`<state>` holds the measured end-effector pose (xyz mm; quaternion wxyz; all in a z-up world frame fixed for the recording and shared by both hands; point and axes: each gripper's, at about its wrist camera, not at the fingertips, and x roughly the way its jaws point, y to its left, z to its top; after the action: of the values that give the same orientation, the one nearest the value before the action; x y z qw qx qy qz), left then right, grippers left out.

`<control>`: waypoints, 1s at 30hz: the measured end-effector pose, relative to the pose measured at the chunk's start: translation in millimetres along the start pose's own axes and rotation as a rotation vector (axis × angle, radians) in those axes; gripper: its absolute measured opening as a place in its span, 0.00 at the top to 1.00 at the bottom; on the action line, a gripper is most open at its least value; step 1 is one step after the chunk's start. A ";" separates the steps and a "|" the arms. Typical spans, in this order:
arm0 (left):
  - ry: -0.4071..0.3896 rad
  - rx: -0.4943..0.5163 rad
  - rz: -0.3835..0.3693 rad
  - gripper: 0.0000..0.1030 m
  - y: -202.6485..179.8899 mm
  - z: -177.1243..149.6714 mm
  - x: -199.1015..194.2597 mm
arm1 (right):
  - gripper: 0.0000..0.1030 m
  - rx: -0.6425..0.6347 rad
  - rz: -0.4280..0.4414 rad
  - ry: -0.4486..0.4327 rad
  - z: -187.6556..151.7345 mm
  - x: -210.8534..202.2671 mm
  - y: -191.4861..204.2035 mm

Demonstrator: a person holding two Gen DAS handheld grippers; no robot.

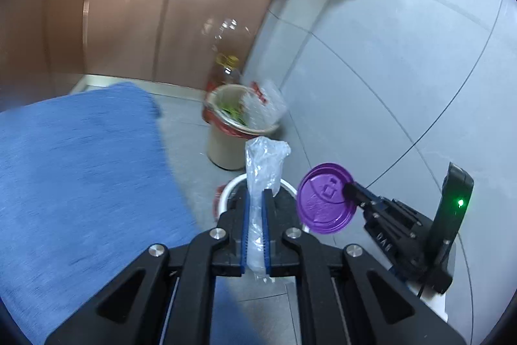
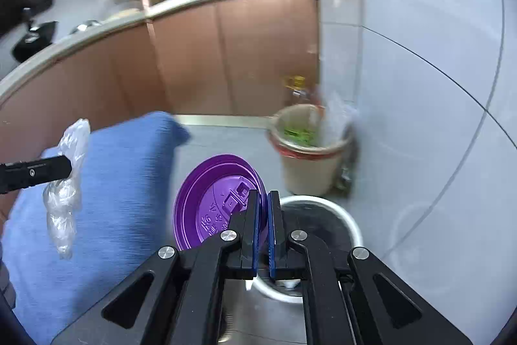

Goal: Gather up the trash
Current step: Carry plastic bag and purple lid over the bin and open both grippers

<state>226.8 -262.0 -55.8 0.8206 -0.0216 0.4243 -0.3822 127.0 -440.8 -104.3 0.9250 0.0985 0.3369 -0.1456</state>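
Observation:
My left gripper (image 1: 257,193) is shut on a crumpled clear plastic wrapper (image 1: 263,164), held above a white bin (image 1: 255,181) with a dark liner. The wrapper also shows in the right wrist view (image 2: 66,183), pinched by the left gripper (image 2: 69,170). My right gripper (image 2: 262,196) is shut on the edge of a purple plastic cup lid (image 2: 213,202), held just left of the white bin (image 2: 323,206). In the left wrist view the lid (image 1: 324,199) hangs from the right gripper (image 1: 349,189) to the right of the bin.
A beige bin (image 1: 226,131) with green scraps and a clear bag stands by the tiled wall, beyond the white bin; it also shows in the right wrist view (image 2: 310,157). A blue cloth surface (image 1: 80,170) lies at left. Brown cabinets (image 1: 129,21) stand behind.

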 end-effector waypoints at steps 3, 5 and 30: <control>0.060 0.012 0.002 0.94 -15.3 8.3 48.9 | 0.96 0.001 -0.066 0.029 -0.4 23.3 -18.1; 0.096 0.029 0.032 0.93 -22.2 12.3 80.0 | 0.96 0.008 -0.107 0.058 -3.2 42.6 -30.4; 0.283 -0.055 0.028 0.73 -20.7 0.2 218.8 | 0.54 0.062 -0.207 0.192 -31.4 126.0 -72.4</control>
<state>290.5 -418.0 -197.0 0.7568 0.0159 0.5464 -0.3583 176.0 -525.5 -216.2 0.8652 0.1052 0.4273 -0.2404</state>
